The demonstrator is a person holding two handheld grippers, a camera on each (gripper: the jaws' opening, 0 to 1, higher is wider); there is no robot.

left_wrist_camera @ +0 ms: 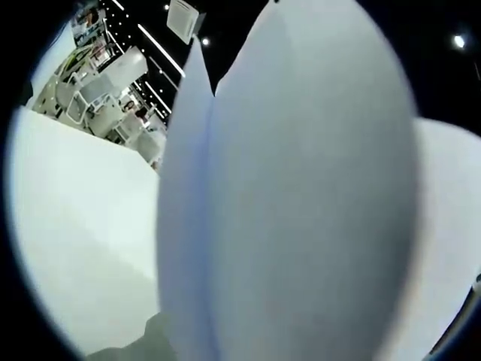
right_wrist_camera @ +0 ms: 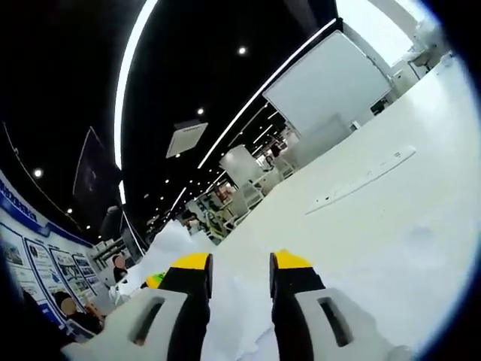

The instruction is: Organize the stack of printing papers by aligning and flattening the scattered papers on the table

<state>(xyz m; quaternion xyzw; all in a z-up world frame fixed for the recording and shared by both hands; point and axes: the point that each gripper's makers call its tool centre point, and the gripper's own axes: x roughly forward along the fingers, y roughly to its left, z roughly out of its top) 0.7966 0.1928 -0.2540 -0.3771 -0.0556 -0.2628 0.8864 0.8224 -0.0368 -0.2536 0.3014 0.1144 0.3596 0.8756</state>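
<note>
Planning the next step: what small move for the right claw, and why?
Probably close the right claw on the papers first. Its yellow-tipped jaws stand apart with white sheets between them above the table, and in the left gripper view the sheets stand upright, curved and uneven, not yet squared.

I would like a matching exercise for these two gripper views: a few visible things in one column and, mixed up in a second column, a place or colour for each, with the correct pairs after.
Things
1. sheets of white printing paper
2. tips of the right gripper
3. long flat white strip
4. white table

Descriptions
A. yellow
B. standing up close before the left gripper view's lens, curved
C. lying flat on the table, beyond the right gripper
D. broad pale surface stretching away under the right gripper

Pairs: 1-B, 2-A, 3-C, 4-D
</note>
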